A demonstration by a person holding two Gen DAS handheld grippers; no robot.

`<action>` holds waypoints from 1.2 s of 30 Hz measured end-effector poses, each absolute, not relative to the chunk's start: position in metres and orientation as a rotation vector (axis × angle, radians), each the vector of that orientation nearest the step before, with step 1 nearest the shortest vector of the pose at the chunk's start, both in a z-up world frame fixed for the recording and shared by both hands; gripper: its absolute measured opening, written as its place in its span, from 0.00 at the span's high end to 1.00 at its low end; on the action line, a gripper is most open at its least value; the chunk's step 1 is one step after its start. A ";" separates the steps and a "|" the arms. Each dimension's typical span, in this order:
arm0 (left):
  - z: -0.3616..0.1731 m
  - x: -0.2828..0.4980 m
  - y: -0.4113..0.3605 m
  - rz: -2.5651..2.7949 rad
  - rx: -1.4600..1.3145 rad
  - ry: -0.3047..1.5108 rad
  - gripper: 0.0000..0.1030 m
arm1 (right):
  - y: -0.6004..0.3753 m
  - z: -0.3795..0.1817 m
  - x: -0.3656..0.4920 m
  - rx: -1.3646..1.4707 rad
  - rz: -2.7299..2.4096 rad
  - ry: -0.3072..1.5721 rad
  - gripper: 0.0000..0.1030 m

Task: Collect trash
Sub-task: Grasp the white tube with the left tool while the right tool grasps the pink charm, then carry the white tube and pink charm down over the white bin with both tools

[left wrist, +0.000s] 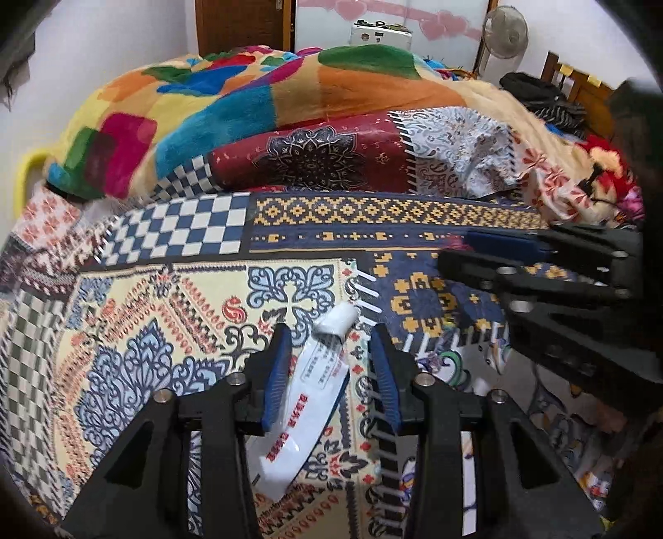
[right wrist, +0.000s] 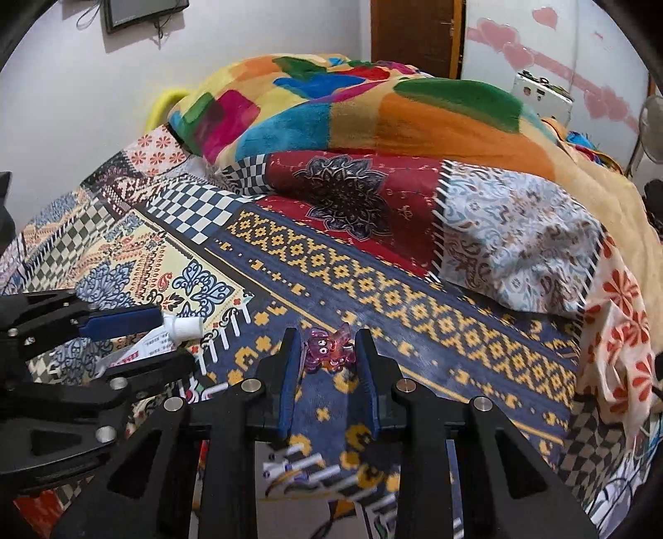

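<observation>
A white toothpaste tube with red print and a white cap lies on the patterned bedspread, running lengthwise between the fingers of my left gripper. The left blue pad sits against the tube and the right pad stands clear of it, so the gripper is open. In the right wrist view the tube's cap shows between the left gripper's fingers. A crumpled purple wrapper lies on the blue and yellow part of the bedspread, between the tips of my open right gripper. The right gripper also reaches in from the right.
A folded multicoloured blanket and a patchwork pillow are piled at the back of the bed. Beyond stand a white box, a fan and a wooden door. Dark bags lie at the far right.
</observation>
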State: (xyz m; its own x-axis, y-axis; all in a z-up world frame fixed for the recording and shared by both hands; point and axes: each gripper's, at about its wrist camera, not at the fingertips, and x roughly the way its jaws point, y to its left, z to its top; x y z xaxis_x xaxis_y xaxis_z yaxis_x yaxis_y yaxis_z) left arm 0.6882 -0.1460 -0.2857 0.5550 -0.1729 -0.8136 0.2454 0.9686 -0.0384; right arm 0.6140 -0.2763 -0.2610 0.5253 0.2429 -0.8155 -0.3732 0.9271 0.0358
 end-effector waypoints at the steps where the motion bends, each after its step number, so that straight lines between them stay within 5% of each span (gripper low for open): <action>1: -0.286 0.688 -0.148 -0.224 0.103 0.942 0.79 | -0.278 -0.258 0.612 -0.142 0.369 0.948 0.76; 9: -0.263 0.662 -0.138 -0.205 0.034 0.920 0.79 | -0.281 -0.228 0.591 -0.153 0.382 0.907 0.76; 36: -0.058 0.455 -0.077 -0.098 -0.055 0.663 0.79 | -0.243 -0.020 0.433 -0.166 0.474 0.664 0.76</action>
State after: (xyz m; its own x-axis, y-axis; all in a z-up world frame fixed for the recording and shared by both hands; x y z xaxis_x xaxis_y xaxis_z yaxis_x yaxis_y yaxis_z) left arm 0.4551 -0.0766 -0.0582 0.7835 -0.1083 -0.6118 0.0734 0.9939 -0.0820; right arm 0.4329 -0.2429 -0.0197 0.6861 0.3694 -0.6268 -0.4736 0.8808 0.0008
